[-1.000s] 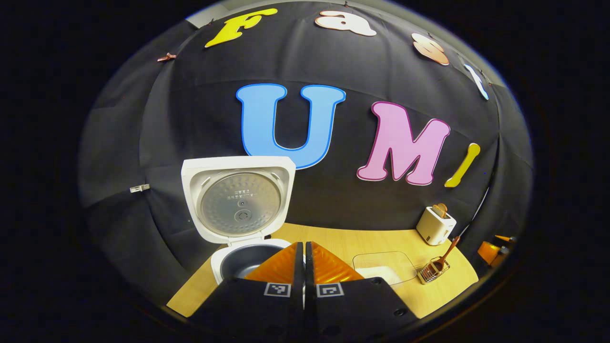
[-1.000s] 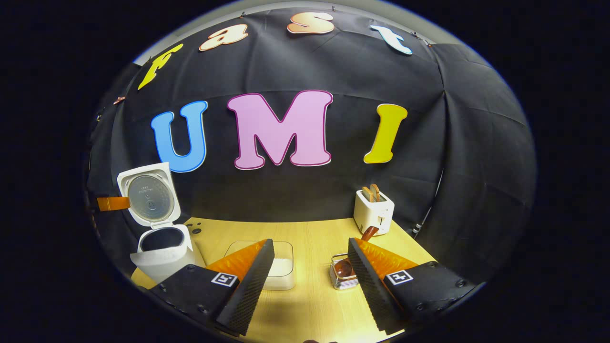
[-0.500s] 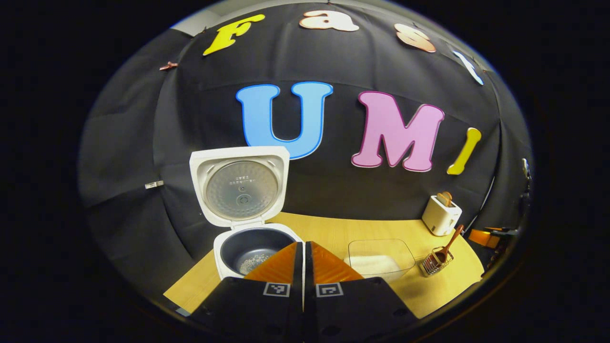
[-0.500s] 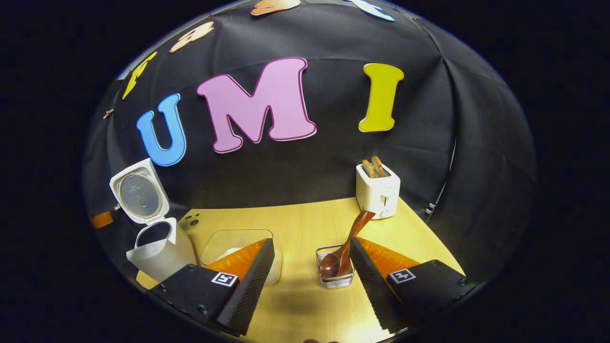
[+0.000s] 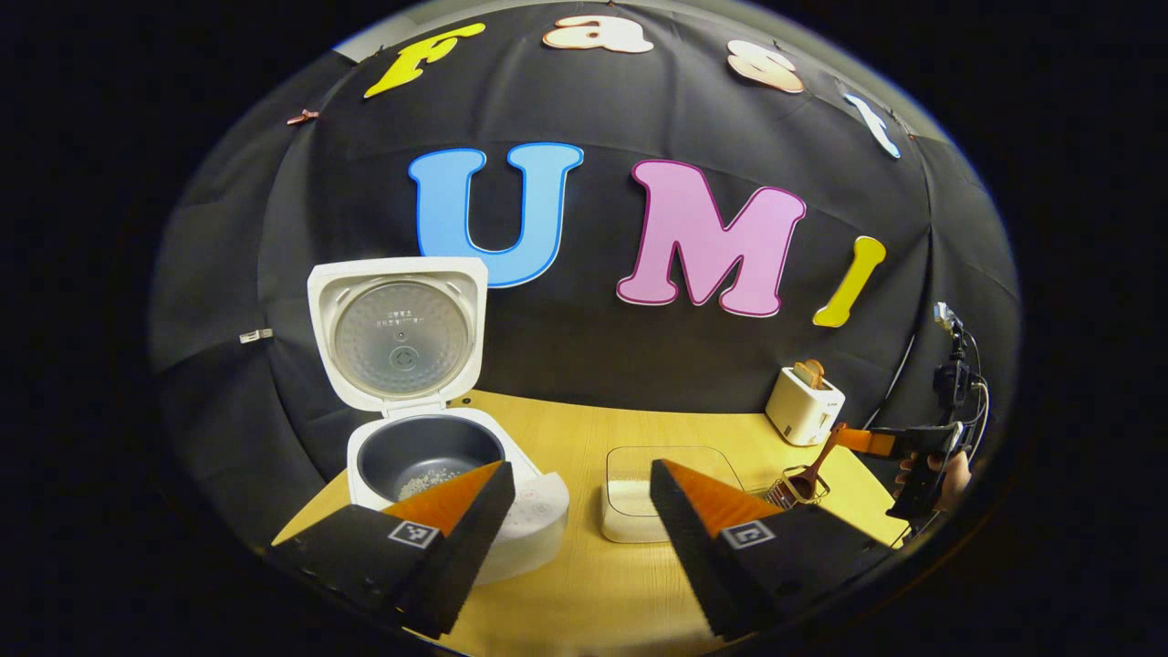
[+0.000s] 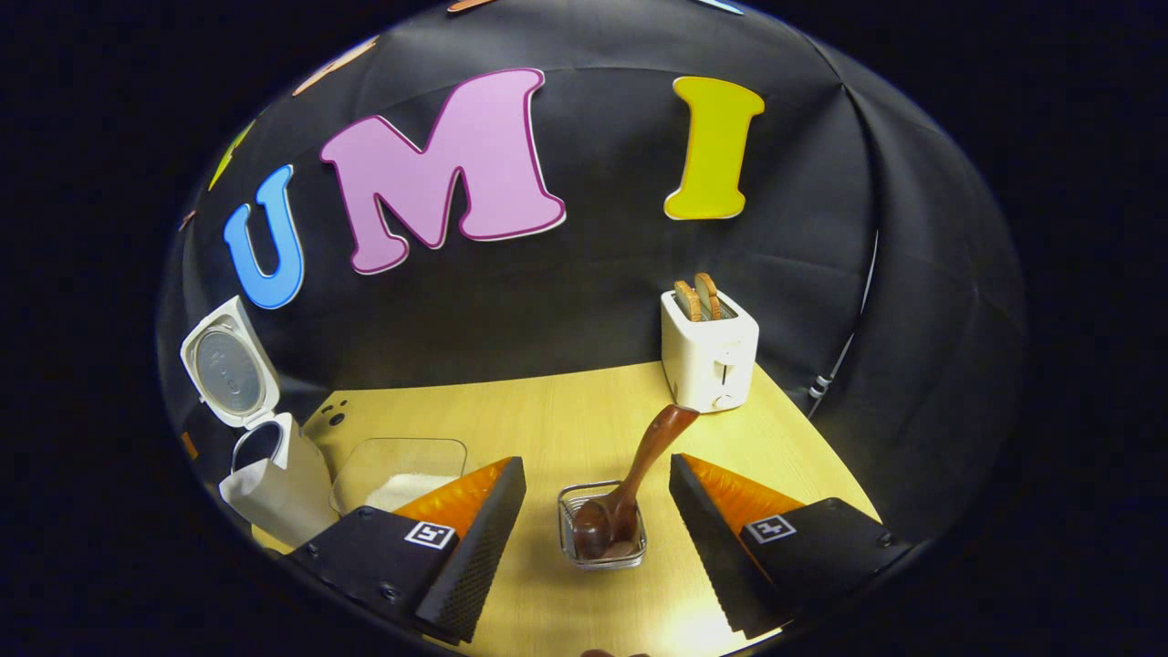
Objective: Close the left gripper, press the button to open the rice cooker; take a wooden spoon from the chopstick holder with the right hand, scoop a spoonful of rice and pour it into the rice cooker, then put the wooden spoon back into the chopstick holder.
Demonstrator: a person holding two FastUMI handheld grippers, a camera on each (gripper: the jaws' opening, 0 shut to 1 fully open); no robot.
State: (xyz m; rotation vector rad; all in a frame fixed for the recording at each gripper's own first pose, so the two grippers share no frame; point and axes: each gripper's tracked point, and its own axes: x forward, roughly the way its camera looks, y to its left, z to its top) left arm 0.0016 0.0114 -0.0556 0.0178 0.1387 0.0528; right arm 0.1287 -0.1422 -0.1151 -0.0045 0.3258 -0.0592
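The rice cooker (image 5: 429, 456) sat at the left end of the wooden table (image 5: 584, 584) with its lid (image 5: 399, 330) flipped straight up and a few grains in the pot, and the left gripper (image 5: 577, 500) hung in front of it with its jaws spread wide, holding nothing. Over on the right, the right gripper (image 6: 598, 511) was just as wide open and empty, with the chopstick holder (image 6: 602, 538) sitting right between its fingers. The wooden spoon (image 6: 630, 493) stood bowl-down in that holder, handle leaning toward the toaster (image 6: 710, 351), and the clear rice container (image 6: 397, 474) was between the cooker and the holder.

A white toaster (image 6: 710, 351) holding two toast slices (image 6: 693, 297) stands on the wooden table (image 6: 529, 411).
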